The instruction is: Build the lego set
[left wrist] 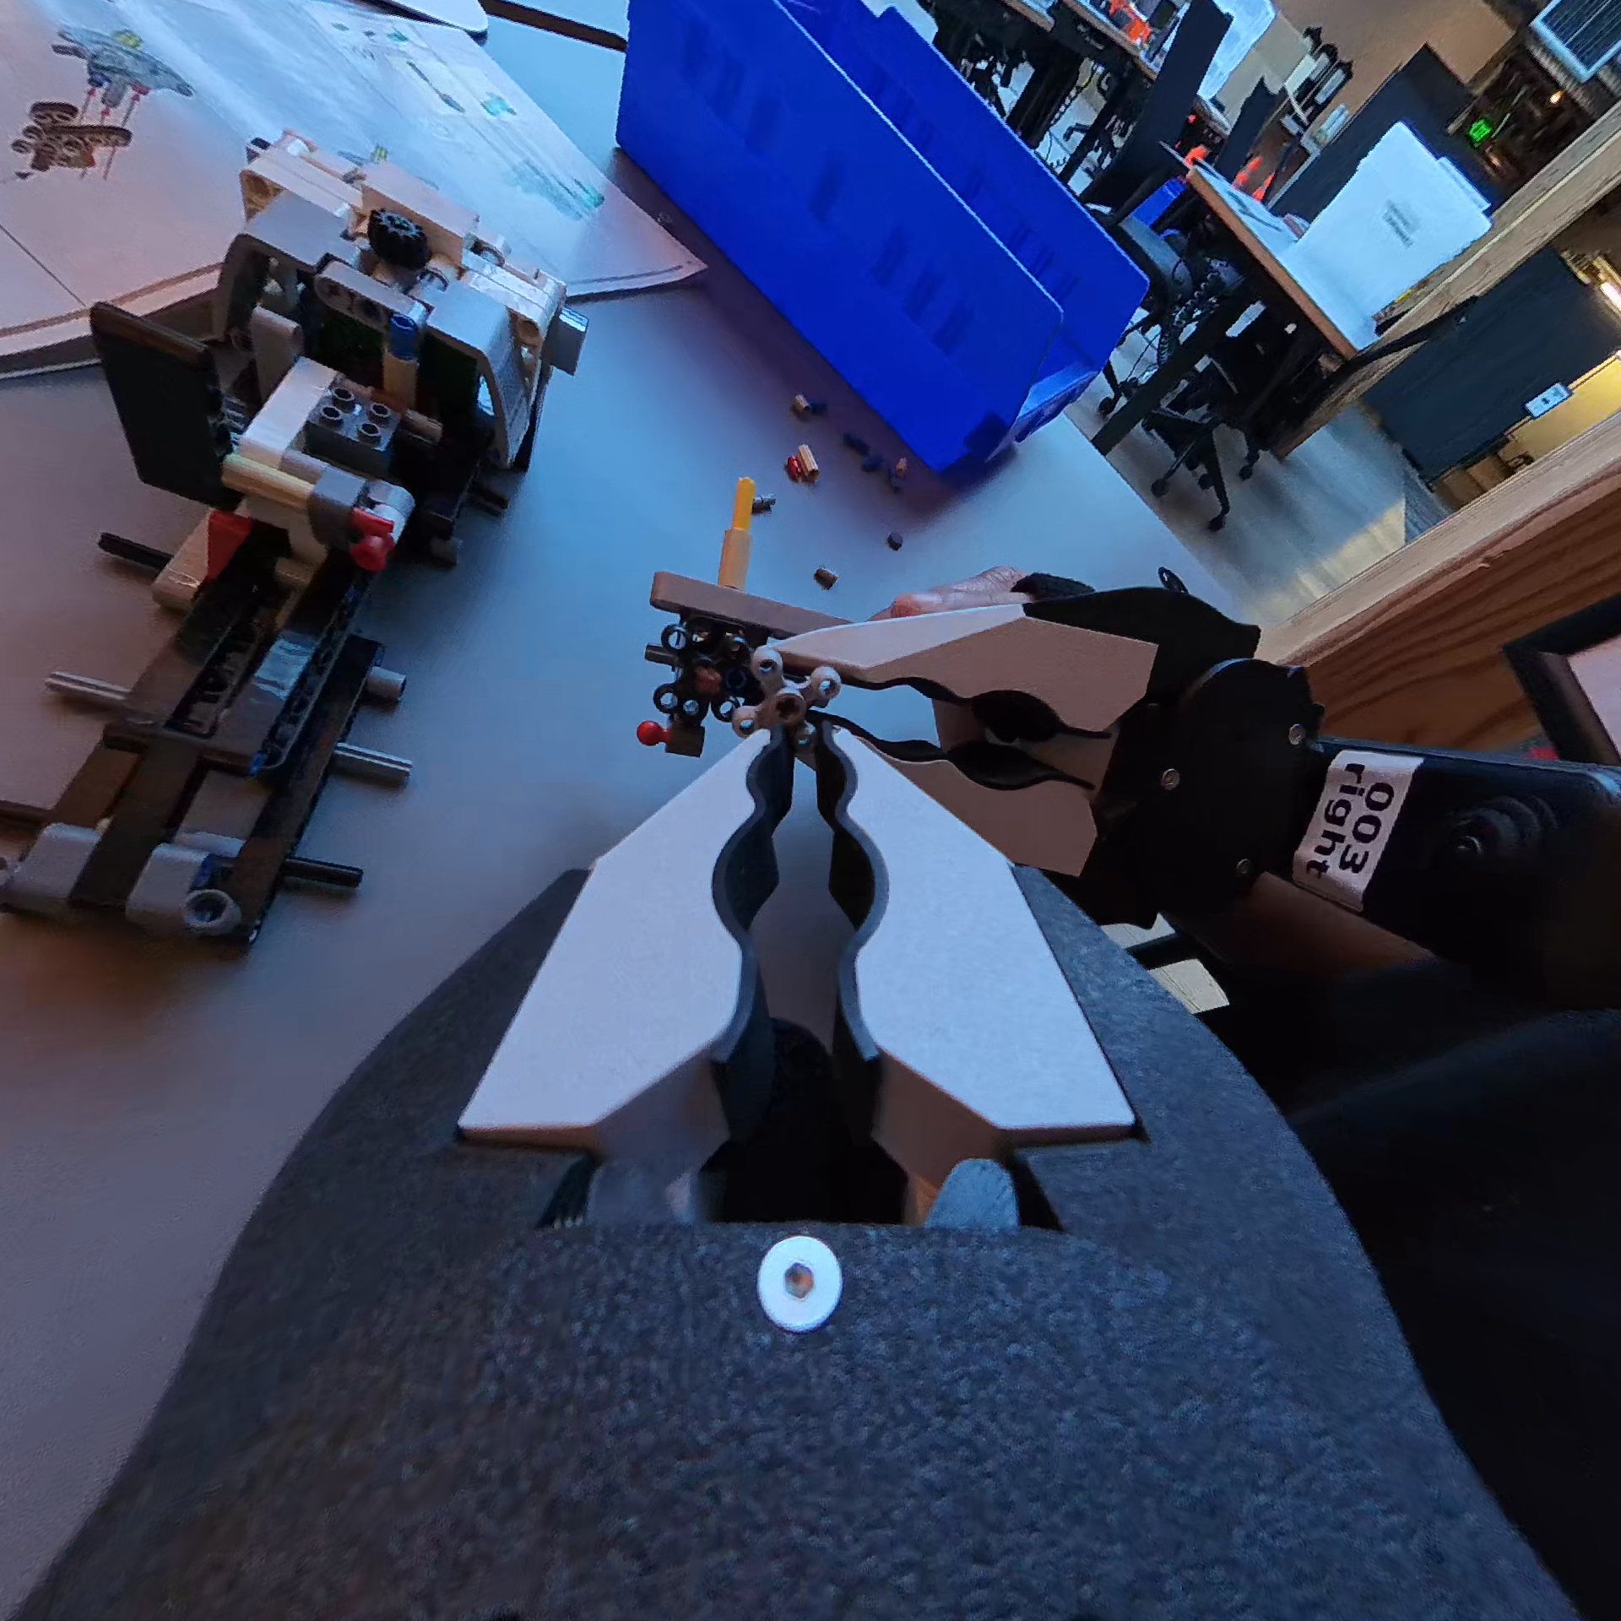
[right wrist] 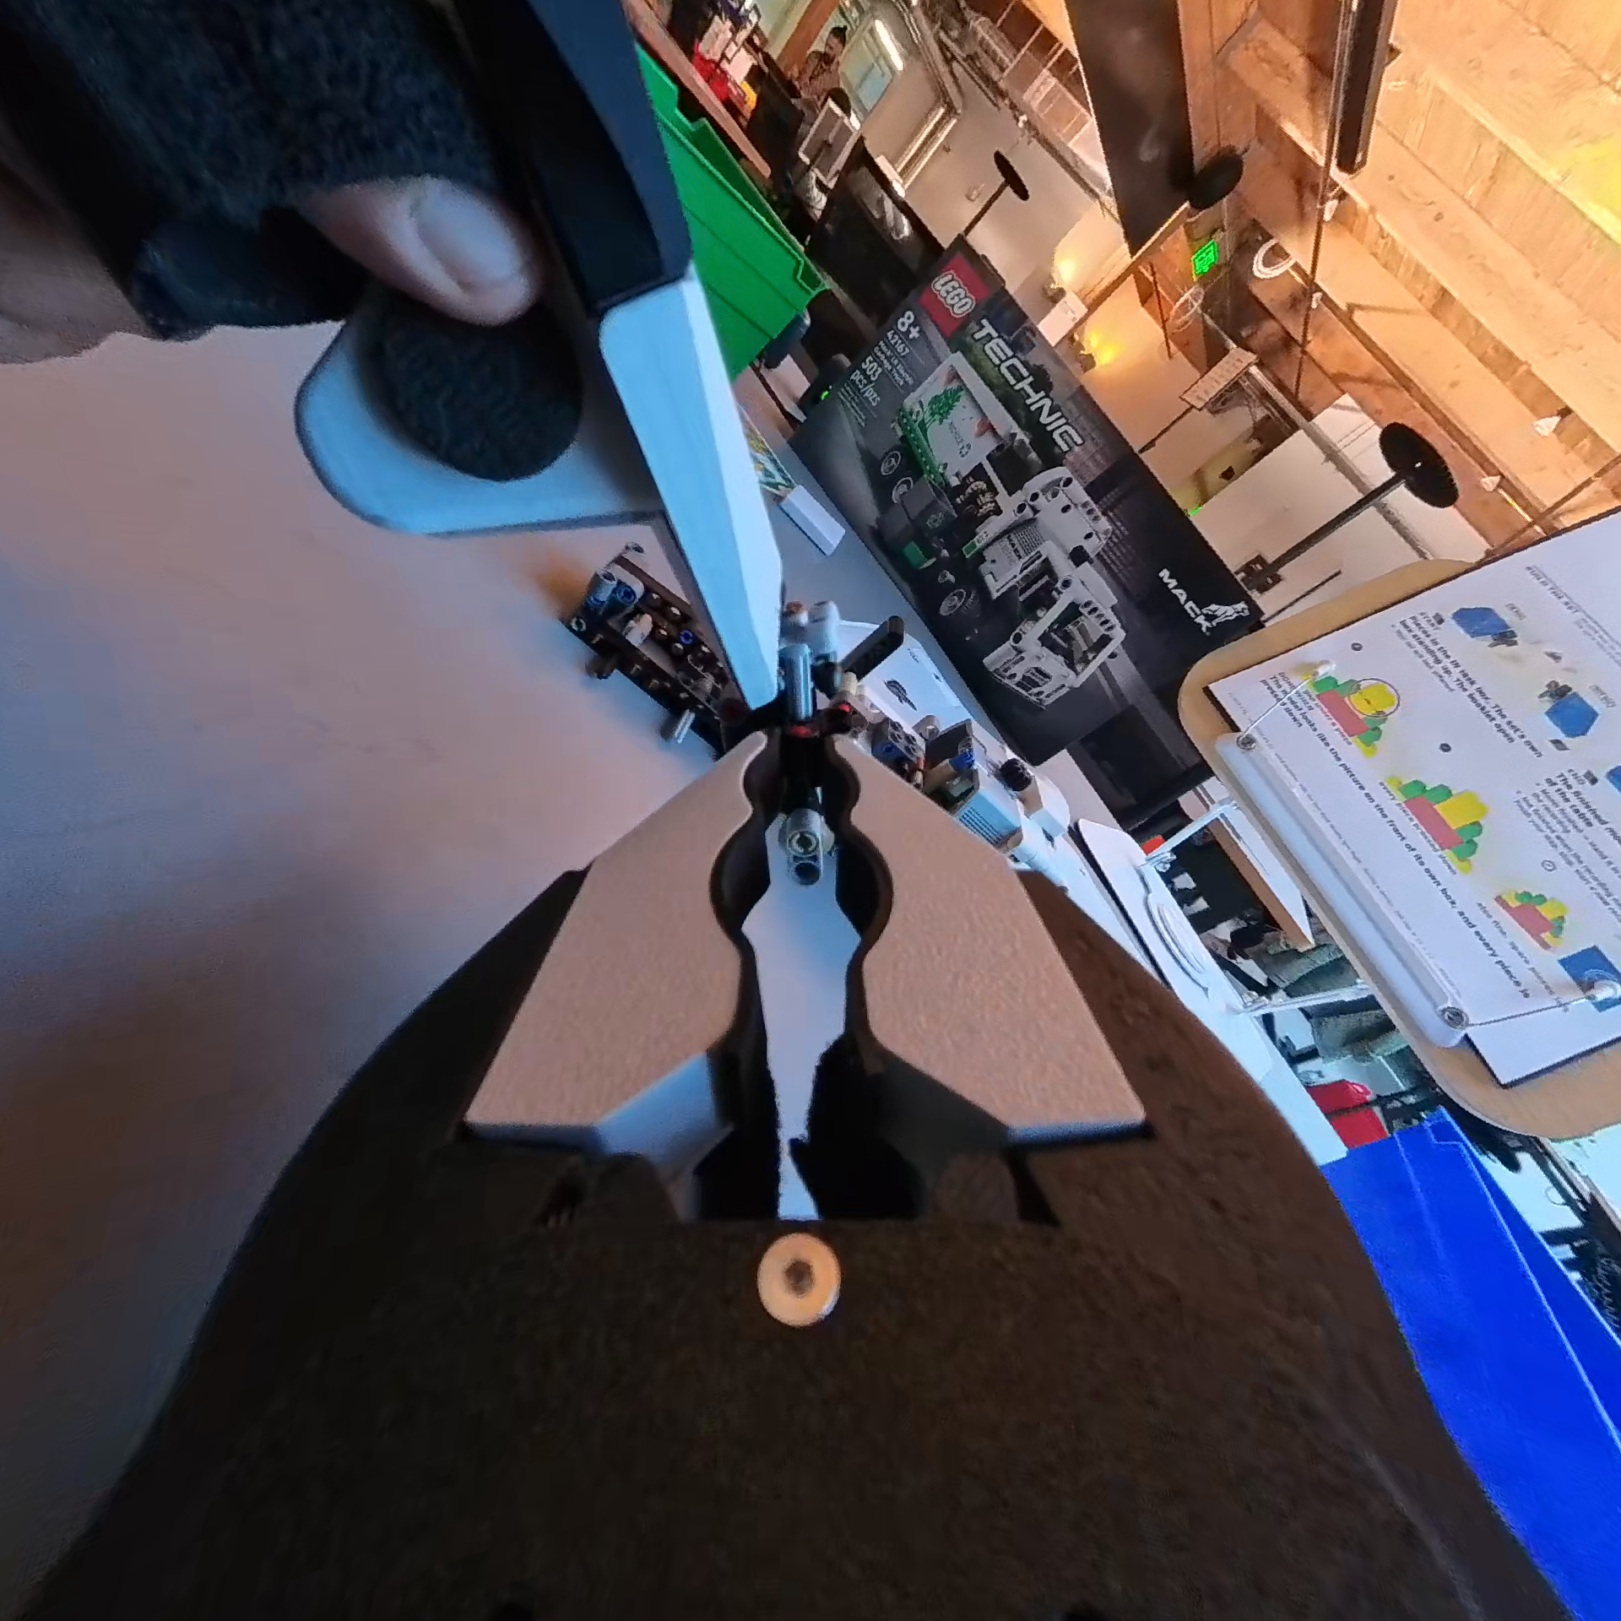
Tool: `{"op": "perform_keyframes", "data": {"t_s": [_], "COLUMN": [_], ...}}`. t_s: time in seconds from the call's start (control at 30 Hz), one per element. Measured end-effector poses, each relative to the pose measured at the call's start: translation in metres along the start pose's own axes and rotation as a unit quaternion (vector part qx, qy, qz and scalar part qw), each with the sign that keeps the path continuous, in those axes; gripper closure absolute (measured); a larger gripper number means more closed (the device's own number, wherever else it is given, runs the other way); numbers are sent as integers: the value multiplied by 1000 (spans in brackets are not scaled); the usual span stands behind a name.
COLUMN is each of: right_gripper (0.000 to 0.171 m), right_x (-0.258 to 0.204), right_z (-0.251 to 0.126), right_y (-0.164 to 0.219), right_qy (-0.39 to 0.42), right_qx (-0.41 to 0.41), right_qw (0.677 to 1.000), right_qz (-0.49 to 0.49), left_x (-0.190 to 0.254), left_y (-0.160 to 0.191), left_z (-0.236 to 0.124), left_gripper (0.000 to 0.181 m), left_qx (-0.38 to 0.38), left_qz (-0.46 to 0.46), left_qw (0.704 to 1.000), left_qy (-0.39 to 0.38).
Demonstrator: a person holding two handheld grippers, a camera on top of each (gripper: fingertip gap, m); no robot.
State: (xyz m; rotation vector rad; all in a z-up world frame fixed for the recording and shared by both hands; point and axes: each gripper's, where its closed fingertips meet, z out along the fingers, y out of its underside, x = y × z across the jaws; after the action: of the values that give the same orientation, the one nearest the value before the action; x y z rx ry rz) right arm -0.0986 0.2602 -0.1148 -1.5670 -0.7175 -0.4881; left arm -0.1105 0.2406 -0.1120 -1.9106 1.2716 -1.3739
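Note:
My left gripper (left wrist: pixel 800 744) is shut on a small grey star-shaped hub piece (left wrist: pixel 787 702), held just above the table. My right gripper (left wrist: pixel 805 695) comes in from the right and is shut on a small sub-assembly (left wrist: pixel 702 680) of black beams under a tan plate, with a yellow axle (left wrist: pixel 739 535) standing up from it. The hub touches the sub-assembly's near side. In the right wrist view my right gripper (right wrist: pixel 796 746) pinches the black and red part (right wrist: pixel 800 741); one white left finger (right wrist: pixel 702 491) reaches down to it. The half-built truck (left wrist: pixel 307 421) lies to the left.
A blue bin (left wrist: pixel 860 219) stands behind, with loose small pins (left wrist: pixel 811 460) in front of it. An open instruction booklet (left wrist: pixel 263 105) lies at the far left. The set's box (right wrist: pixel 1035 544), an instruction board (right wrist: pixel 1447 789) and a green bin (right wrist: pixel 728 219) show in the right wrist view. Both grippers' tips are close together, under 4 cm apart.

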Motion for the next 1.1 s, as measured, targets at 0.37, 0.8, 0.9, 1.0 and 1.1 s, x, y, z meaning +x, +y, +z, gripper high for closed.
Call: {"op": "perform_keyframes", "data": {"t_s": [0.37,0.8,0.9,1.0,1.1], "right_gripper": [165,166,166,166,166], "right_x": [3,11,10,5,-4], "right_z": [-2,-14,-16,-18,-15], "right_y": [-4,-20,-25,-30,-27], "right_qy": [-24,111,131,134,120], "right_qx": [26,36,39,49,42], "right_qw": [999,971,960,953,948], "right_qz": [26,-209,-245,-266,-291], "left_x": [3,21,24,27,19], "left_y": [-4,-6,-6,-2,9], "left_z": [-1,-14,-18,-25,-26], "left_gripper": [178,179,179,179,179], "left_qx": [-1,0,1,-15,-56], "left_qz": [-18,-175,-211,-243,-221], "left_qw": [1000,971,956,938,948], "left_qy": [2,163,204,248,221]}}
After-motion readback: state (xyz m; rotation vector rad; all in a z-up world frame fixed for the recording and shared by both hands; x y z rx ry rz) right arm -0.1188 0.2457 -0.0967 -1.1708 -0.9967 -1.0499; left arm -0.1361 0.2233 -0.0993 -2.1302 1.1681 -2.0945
